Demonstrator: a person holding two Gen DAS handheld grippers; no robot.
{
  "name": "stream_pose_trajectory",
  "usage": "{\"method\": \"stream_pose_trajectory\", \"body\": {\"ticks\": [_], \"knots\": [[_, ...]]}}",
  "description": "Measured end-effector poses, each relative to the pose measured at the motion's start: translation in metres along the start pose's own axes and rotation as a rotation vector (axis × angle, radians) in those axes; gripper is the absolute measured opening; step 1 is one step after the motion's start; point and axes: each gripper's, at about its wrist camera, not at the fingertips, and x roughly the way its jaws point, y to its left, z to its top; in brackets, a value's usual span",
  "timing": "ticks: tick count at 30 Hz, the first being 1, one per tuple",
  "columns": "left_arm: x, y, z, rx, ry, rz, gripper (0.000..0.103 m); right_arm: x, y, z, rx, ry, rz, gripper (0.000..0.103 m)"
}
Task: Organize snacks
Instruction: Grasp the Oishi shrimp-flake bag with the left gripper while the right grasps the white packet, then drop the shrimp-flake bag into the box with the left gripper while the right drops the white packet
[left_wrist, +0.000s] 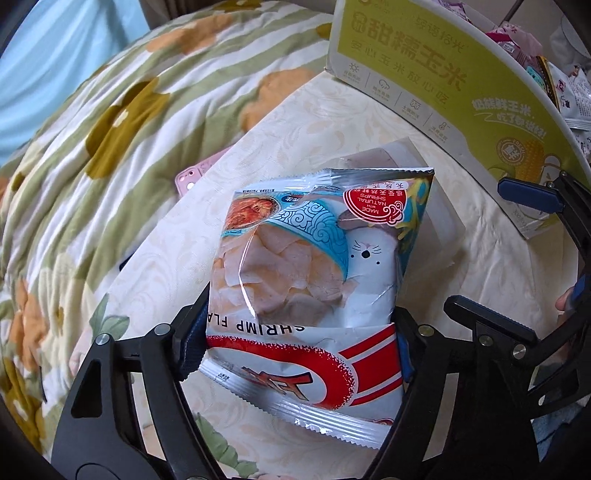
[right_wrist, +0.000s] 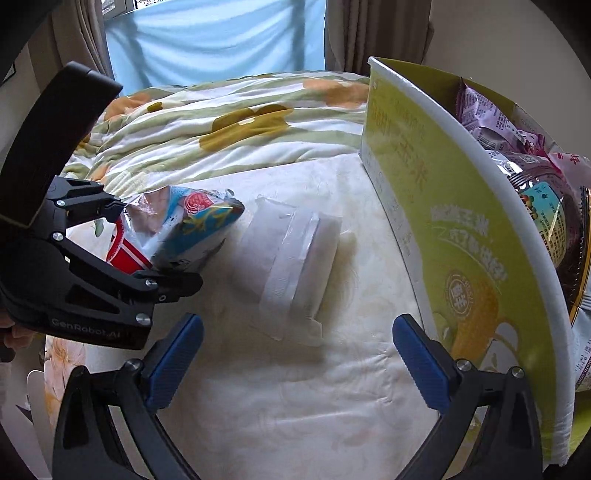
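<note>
On the cream cloth of the bench (right_wrist: 295, 387), the right gripper (right_wrist: 295, 358) has its jaws apart, holding nothing. The left gripper (left_wrist: 295, 332) is clamped on the shrimp snack bag (left_wrist: 314, 258), raised above a white packet (right_wrist: 295, 258). Behind stands the yellow box (right_wrist: 461, 240) with snacks.

A glossy plastic bag of shrimp-flavoured chips (left_wrist: 310, 266), white with a red band, a blue cloud-patterned panel and a cartoon white animal face, is clamped at its lower end between two black fingers, its serrated top seal pointing away from the camera. It is puffy, sealed, and tilted up off the cream surface. Just behind it, partly hidden, a flat translucent white plastic packet (right_wrist: 291, 258) lies on the surface, its sealed seam running across its middle. To the right stands a tall yellow-green cardboard box (right_wrist: 461, 258) with Chinese lettering and a corn picture, open on top and filled with purple, pink and white snack packets (right_wrist: 491, 125).
</note>
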Motion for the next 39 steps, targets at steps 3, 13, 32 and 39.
{"method": "stream_pose_trajectory", "body": {"ticks": [3,13,32,39], "knots": [[-0.004,0.006,-0.005,-0.028,-0.015,0.025,0.071,0.004,0.001,0.006,0.008,-0.001,0.002,0.102],[-0.017,0.037,-0.031,-0.233,-0.018,0.079,0.070,0.027,0.004,0.033,0.078,0.009,0.015,0.098],[-0.032,0.045,-0.066,-0.438,-0.034,0.087,0.070,0.050,0.014,0.029,0.082,0.025,-0.040,0.061],[-0.068,0.041,-0.068,-0.458,-0.081,0.113,0.069,0.009,0.018,0.038,0.067,-0.052,0.037,0.059]]}}
